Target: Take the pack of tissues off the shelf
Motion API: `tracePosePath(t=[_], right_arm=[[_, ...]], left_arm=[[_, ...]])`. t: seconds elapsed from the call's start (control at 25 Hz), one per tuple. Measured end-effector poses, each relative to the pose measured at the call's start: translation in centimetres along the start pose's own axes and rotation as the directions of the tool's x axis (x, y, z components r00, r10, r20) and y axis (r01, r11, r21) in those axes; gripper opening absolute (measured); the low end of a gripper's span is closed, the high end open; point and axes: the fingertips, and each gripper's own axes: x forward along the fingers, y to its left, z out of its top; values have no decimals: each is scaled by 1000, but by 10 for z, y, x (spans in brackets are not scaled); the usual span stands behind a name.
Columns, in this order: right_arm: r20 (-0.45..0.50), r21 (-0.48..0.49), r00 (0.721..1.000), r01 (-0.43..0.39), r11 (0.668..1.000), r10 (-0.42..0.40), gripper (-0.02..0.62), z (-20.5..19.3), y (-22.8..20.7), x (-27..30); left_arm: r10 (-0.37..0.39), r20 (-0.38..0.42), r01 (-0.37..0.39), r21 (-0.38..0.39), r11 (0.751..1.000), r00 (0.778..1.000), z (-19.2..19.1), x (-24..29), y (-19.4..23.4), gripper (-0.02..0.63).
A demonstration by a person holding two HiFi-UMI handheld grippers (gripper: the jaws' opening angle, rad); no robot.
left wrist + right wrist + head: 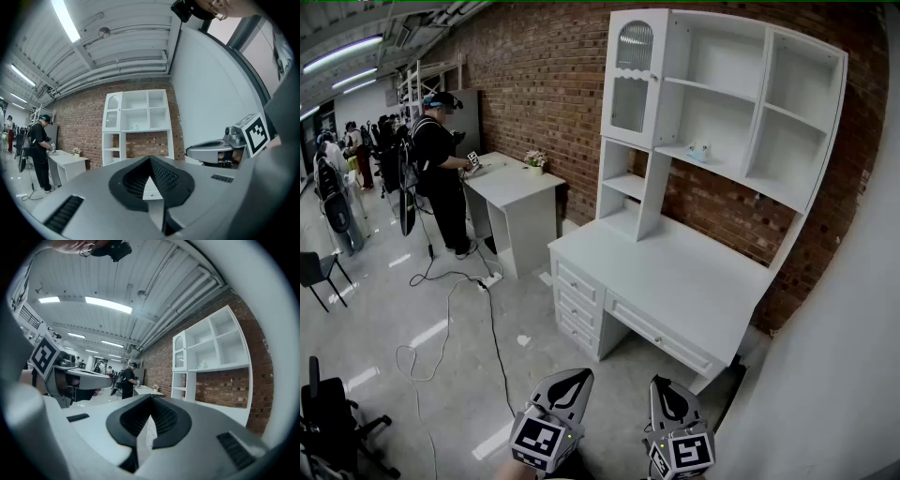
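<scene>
The pack of tissues [698, 150] is a small pale object on the middle shelf of the white hutch [722, 164], above the white desk [675, 281]. It also shows small and far off as the pack [136, 126] in the left gripper view and the pack [202, 364] in the right gripper view. My left gripper [569, 382] and right gripper [668, 396] hang side by side at the bottom of the head view, well short of the desk. In their own views the left gripper [150, 161] and right gripper [151, 401] both have jaws meeting at the tips, holding nothing.
A person [439, 164] stands at a second white desk [514, 187] with a small flower pot [535, 161] at the far left. Cables [450, 309] trail over the grey floor. A white wall [853, 356] rises close on the right, and a brick wall [553, 84] stands behind the furniture.
</scene>
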Motion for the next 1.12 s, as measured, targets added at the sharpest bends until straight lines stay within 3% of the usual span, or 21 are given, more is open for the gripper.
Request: tracePosePath(t=[0.4,0.76,1.12], right_arm=[[-4,27,1000,15,1000,-15,0,-2,1,-2],[-27,62,996,82,995,-80,0,-12,-9,-2],[-61,54,992,116,992,-113,2,-25,-27,47]], left_arm=[[-13,-6,13,-8,1000,1000,0,1,2,15],[-28,-22,27,-13,1000,999,-5,7,8,15],[-48,-33,47,-30,998,998,-15,48,45,15]])
